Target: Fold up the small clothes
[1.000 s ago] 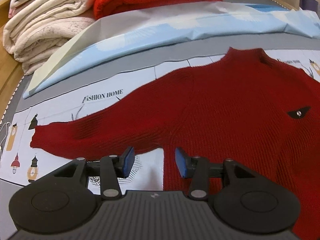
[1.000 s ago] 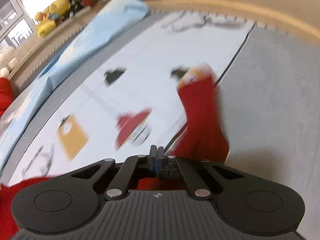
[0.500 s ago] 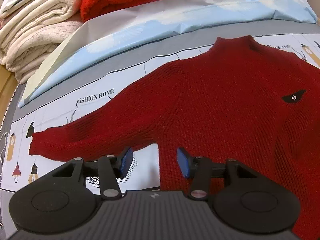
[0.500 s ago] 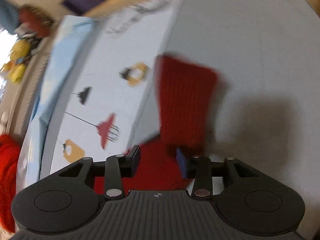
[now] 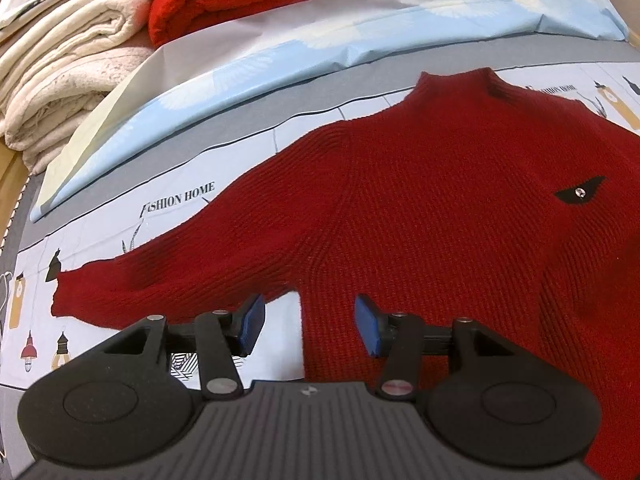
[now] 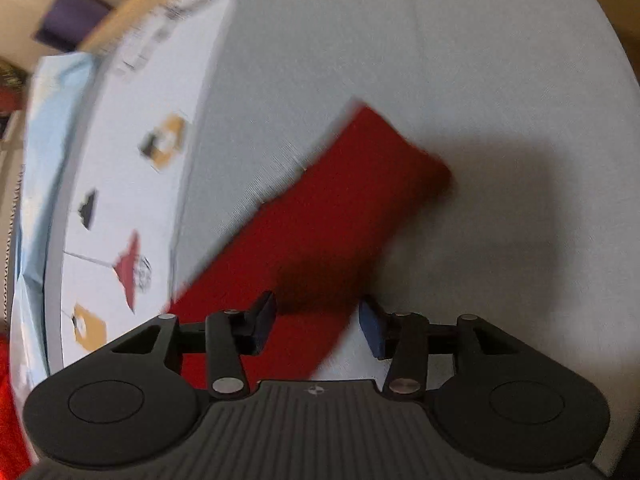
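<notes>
A: So, both sets of jaws gape empty; the sweater [image 5: 420, 216] lies flat on the bed.
B: Right gripper [image 6: 316, 326] over the sleeve [image 6: 320, 216]: a shallow pinch could slip, bunching it.

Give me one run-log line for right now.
phase: sweater spread flat, no fold yet | left tool: open, over red sweater hem corner | right tool: open, above right sleeve, view blurred
</notes>
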Demonstrator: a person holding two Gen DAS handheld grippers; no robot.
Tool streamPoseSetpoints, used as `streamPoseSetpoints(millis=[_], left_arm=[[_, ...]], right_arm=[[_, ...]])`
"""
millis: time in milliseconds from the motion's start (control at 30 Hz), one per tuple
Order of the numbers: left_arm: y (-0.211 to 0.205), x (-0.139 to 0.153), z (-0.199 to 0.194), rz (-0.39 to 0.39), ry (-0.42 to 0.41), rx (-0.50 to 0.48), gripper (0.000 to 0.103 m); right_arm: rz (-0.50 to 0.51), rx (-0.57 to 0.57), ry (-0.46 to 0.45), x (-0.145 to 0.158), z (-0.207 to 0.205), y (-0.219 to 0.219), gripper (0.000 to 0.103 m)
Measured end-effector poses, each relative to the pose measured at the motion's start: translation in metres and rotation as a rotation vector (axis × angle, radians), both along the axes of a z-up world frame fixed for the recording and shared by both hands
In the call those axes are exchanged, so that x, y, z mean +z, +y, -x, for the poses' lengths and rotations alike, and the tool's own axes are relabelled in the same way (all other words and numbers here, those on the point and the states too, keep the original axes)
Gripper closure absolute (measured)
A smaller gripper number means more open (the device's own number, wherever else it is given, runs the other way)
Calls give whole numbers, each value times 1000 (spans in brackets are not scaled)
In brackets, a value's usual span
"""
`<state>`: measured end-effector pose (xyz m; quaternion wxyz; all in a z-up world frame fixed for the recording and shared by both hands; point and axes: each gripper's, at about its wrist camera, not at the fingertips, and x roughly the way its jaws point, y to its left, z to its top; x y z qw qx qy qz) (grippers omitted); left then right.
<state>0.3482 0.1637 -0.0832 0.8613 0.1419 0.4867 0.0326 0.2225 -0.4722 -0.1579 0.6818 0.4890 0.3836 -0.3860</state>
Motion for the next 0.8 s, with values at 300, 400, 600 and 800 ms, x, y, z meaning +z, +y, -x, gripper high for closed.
streamPoseSetpoints(millis=[300, 400, 600, 800], left_arm=[[7, -4, 3, 11, 21, 14, 48], [15, -2, 5, 31, 31, 28, 48], [25, -2, 13, 138, 73, 43, 48], [34, -16, 33, 277, 151, 84, 48]], right_arm=[[367, 184, -377, 65, -57, -29, 95], [510, 212, -456, 76, -69, -32, 94], [362, 364, -81, 21, -99, -18, 78], [263, 489, -32, 23, -83, 39, 65]])
